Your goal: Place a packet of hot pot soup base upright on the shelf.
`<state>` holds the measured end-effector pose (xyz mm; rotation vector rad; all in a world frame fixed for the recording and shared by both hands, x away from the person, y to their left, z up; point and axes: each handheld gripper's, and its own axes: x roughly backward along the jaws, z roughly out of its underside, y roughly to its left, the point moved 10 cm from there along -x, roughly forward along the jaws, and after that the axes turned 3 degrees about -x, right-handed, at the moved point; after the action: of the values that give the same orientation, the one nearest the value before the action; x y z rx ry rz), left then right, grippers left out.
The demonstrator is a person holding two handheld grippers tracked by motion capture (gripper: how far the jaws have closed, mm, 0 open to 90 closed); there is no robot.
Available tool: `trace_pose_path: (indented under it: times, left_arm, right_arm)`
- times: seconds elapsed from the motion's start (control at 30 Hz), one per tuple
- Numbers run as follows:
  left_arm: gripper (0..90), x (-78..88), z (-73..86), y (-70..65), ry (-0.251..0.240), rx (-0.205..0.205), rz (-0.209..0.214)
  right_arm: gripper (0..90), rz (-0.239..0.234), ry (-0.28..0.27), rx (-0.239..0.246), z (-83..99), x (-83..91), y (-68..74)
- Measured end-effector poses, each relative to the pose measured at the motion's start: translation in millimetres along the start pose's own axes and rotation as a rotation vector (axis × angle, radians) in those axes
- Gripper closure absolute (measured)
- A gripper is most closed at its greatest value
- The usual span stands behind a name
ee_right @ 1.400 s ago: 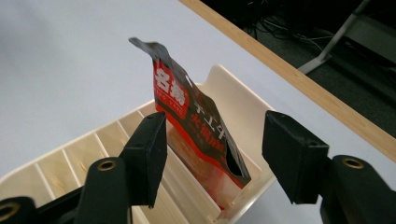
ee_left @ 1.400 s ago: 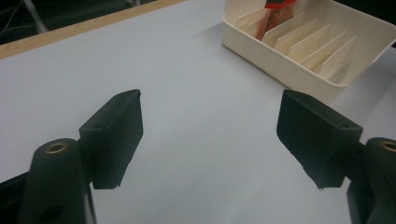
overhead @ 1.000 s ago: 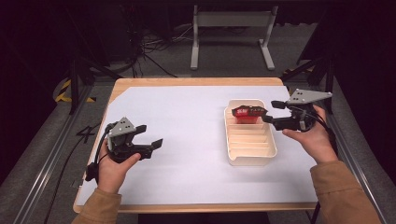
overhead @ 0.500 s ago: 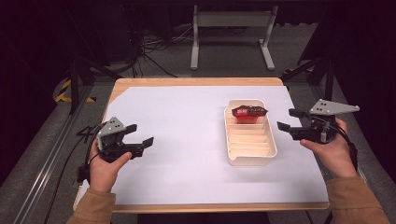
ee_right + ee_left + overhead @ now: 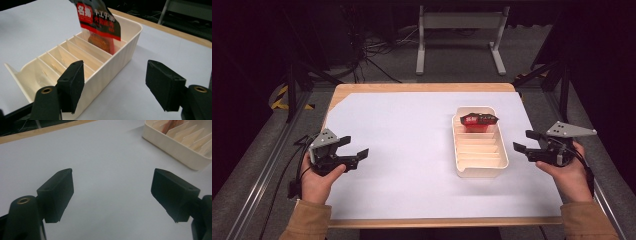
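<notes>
On the worktop (image 5: 412,130) | snack packet (image 5: 479,121) sits upright in the far slot of the divided tray (image 5: 482,172) | right claw (image 5: 526,141) just backed off, jaws apart, empty | left claw (image 5: 353,151) also open, pulled back | placing looks done

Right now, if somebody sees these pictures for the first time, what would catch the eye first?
Probably the red and black snack packet, standing in the far compartment of the cream divided tray on the white table cover; its other compartments look empty. Next, the two black grippers: the left gripper and the right gripper, each open and holding nothing, either side of the tray.
</notes>
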<state>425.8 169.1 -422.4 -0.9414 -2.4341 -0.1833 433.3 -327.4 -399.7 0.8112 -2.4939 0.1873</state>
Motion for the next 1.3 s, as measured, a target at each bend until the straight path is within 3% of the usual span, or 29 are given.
trace_pose_path:
  times: [0.47, 0.9, 1.3]
  left_arm:
    - [17.8, 3.5, 40.7, 2.1, 0.03, -0.002, 0.004]
    - [17.5, 2.4, 44.8, 1.1, 0.019, -0.004, 0.008]
    - [17.5, 2.1, 45.2, 2.2, 0.024, -0.002, 0.0]
  right_arm:
    - [31.6, 0.008, 0.019, -0.069, 49.8, -14.2, -5.0]
    - [31.6, 0.029, 0.025, -0.08, 80.1, -27.0, -3.3]
    - [30.7, 0.027, 0.006, -0.071, 83.6, -33.1, -0.3]
